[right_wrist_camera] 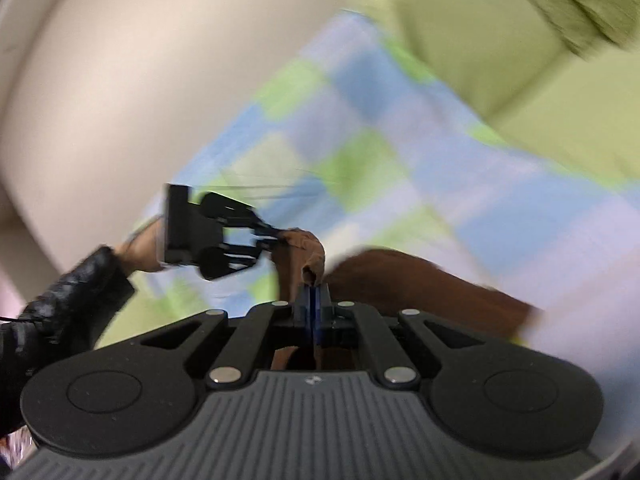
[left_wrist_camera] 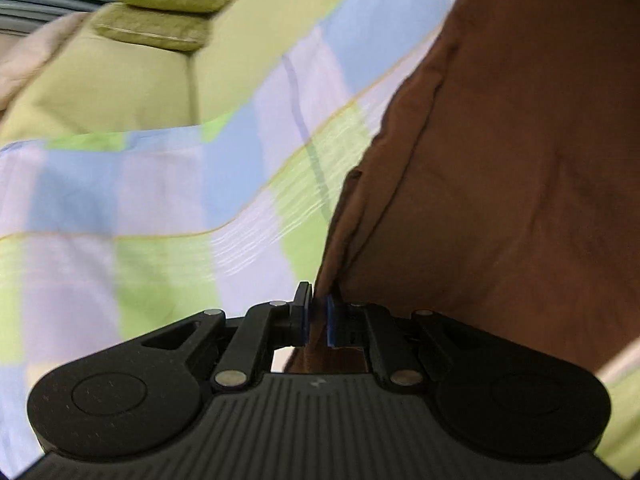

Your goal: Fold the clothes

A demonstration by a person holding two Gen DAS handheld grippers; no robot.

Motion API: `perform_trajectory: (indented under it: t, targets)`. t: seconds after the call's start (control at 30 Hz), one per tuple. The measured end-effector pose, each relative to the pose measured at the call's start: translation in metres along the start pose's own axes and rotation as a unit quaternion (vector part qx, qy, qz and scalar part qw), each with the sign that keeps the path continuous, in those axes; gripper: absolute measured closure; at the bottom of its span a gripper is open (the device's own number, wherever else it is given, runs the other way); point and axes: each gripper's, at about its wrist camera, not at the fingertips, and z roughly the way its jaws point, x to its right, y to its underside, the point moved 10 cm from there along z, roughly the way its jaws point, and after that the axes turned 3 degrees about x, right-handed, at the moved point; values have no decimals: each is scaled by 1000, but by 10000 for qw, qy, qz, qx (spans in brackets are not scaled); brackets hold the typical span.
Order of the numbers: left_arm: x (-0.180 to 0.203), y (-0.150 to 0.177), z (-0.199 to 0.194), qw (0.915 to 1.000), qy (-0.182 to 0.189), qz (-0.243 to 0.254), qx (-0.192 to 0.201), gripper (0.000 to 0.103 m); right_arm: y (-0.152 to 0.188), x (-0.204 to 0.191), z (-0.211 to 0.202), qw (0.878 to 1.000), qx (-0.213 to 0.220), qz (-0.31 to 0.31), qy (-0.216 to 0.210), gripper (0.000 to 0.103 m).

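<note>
1. Left wrist view, far left: a checked bedsheet (left_wrist_camera: 140, 200) in blue, lilac and green covers the bed and fills the left and middle of the frame.
2. Top left corner: two olive cushions (left_wrist_camera: 168, 8) stacked one on the other, lying on a plain light-green cover (left_wrist_camera: 120, 84) beyond the far edge of the sheet.
3. Centre bottom: left gripper (left_wrist_camera: 318, 322), its blue pads nearly together, pinching an edge of the brown garment (left_wrist_camera: 500, 160) — a thin fold of cloth sits between the pads.
4. Right half: the garment rises from the pinch and spreads up to the top right corner, hanging in front of the sheet; a seam or hem runs along its left edge.
5. Right wrist view, far left: a person's black sleeve (right_wrist_camera: 68, 292) and the hand carrying the left gripper (right_wrist_camera: 276, 238), which grips a bunched tip of the same garment (right_wrist_camera: 420, 284).
6. Centre bottom: right gripper (right_wrist_camera: 314, 300), pads pressed together on another bunched bit of the brown cloth — the two pinch points sit near each other.
7. Right of centre: the rest of the garment trails off toward the right over the checked sheet (right_wrist_camera: 400, 140); heavy blur, so whether it touches the sheet cannot be told.
8. Top right corner: light-green cover (right_wrist_camera: 520, 60) and a blurred olive cushion (right_wrist_camera: 580, 0).
</note>
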Motion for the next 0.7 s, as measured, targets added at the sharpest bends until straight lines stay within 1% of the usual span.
perform_trajectory:
  t: [0.03, 0.1, 0.17, 0.2, 0.23, 0.27, 0.3, 0.43, 0.5, 0.53, 0.57, 0.6, 0.63, 0.7]
  targets:
    - [1, -2, 14, 9999, 83, 12, -68, 96, 1, 10, 2, 9999, -28, 82, 53, 102]
    - [1, -5, 31, 9997, 202, 18, -114, 96, 5, 51, 11, 9988, -91, 426, 224, 102]
    - [-2, -7, 44, 9993, 347, -10, -132, 96, 3, 65, 13, 9983, -75, 509, 271, 102]
    - [-4, -9, 53, 9990, 419, -59, -143, 94, 0, 72, 14, 9982, -56, 516, 288, 102]
    - [-4, -8, 58, 9988, 456, -119, -164, 91, -2, 77, 15, 9983, -32, 496, 313, 102]
    - [-3, -7, 61, 9986, 464, -172, -190, 85, -5, 83, 18, 9983, -20, 470, 353, 102]
    - [-2, -7, 64, 9984, 472, -225, -216, 81, -6, 91, 23, 9980, -61, 452, 434, 102]
    - [-1, -4, 72, 9981, 348, -478, -195, 77, 9, 112, 28, 9958, -328, 271, 807, 102]
    - [-5, 1, 65, 9973, 260, -668, -148, 64, 9, 113, 20, 9953, -316, 228, 890, 102]
    - [-7, 6, 60, 9965, 243, -796, -123, 62, 7, 112, 16, 9950, -289, 198, 936, 102]
    - [-11, 16, 51, 9943, 223, -1040, -90, 61, 4, 112, 11, 9942, -224, 117, 1043, 101]
    - [-18, 31, 38, 9897, 162, -1418, -57, 60, -3, 111, 2, 9930, -88, 9, 1182, 99]
    - [-22, 40, 30, 9859, 107, -1667, -41, 58, -7, 110, -2, 9923, -8, -31, 1239, 98]
    - [-30, 63, 11, 9750, -36, -2222, -2, 56, -14, 103, -12, 9926, 97, -47, 1209, 98]
